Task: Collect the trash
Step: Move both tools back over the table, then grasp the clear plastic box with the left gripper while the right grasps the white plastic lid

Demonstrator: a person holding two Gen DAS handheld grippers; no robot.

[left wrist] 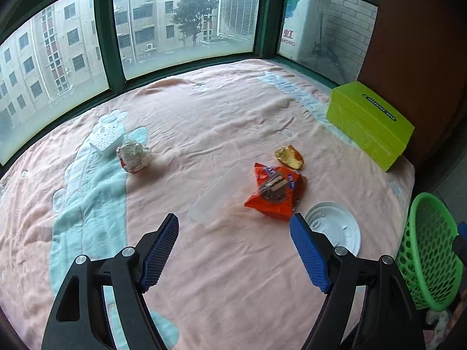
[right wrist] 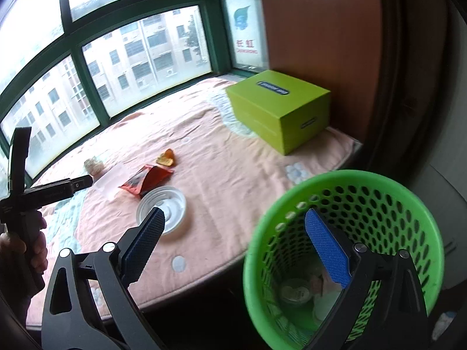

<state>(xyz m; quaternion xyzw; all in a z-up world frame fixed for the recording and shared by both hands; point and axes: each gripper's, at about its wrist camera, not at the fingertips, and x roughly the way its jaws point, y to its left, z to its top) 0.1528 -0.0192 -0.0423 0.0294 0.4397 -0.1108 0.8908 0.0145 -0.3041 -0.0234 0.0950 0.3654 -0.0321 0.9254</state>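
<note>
Items are catalogued left to right as seen from the left wrist view, laid on a pink blanket [left wrist: 221, 116] spread over a window-side platform.

1. White foam block [left wrist: 105, 140], at ten o'clock from the left claw, on a pale blue patch of the blanket.
2. Crumpled paper wad [left wrist: 132, 156], touching the block's right side.
3. Clear plastic piece [left wrist: 210, 204], lying flat at twelve o'clock from the left claw; its outline is faint.
4. Orange snack bag [left wrist: 275, 192], crumpled, at one o'clock.
5. Yellow-gold wrapper [left wrist: 289, 156], just beyond the bag.
6. White plastic lid [left wrist: 335, 227], near the blanket's front edge, just beside the right fingertip of the left claw.
7. Lime-green box [left wrist: 370, 125], closed, at two o'clock against a brown wall.
8. Green mesh basket [left wrist: 429, 250], off the platform at three o'clock; some pale items are seen at its bottom in the right wrist view.

Left claw [left wrist: 235, 229]: jaws held wide apart, nothing between them, above the blanket.

Right claw [right wrist: 235, 218]: jaws held wide apart, nothing gripped, one finger over the basket's mouth, the other over the blanket's edge.
</note>
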